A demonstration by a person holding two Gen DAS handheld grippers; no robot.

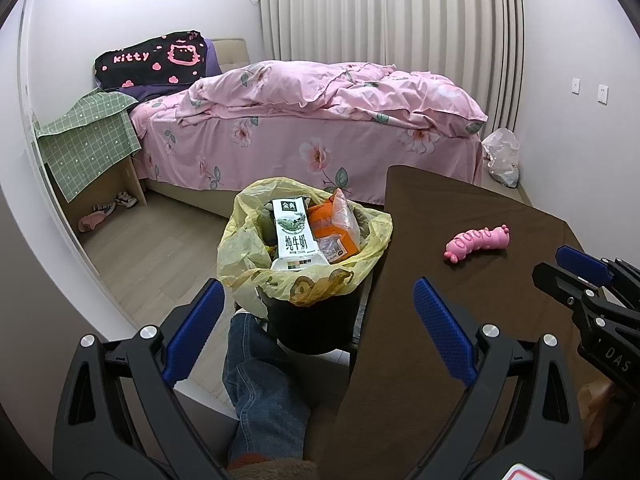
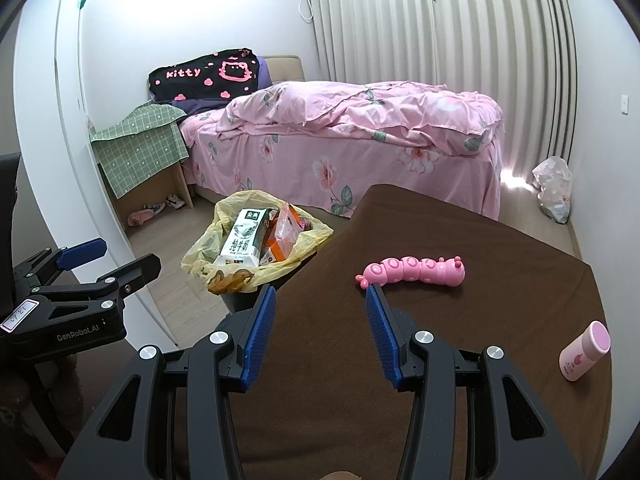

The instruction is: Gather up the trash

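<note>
Left tongs (image 1: pixel 316 322) spread wide, empty, above the bin's near rim. Right tongs (image 2: pixel 320 322) also apart, empty, over brown surface (image 2: pixel 460 360). Black bin (image 1: pixel 316 324) with yellow liner (image 1: pixel 256 256) beside surface edge, holding milk carton (image 1: pixel 294 236) and orange packet (image 1: pixel 332 232). Pink caterpillar toy (image 2: pixel 414 270) and pink bottle (image 2: pixel 584 352) lie on surface

A brown-covered table (image 2: pixel 460 360) is carrying a pink caterpillar toy (image 2: pixel 414 270) and, near its right edge, a pink bottle (image 2: pixel 584 352) lying on its side. A lined trash bin (image 1: pixel 316 320) is standing on the wooden floor (image 1: pixel 160 256) beside it.
</note>
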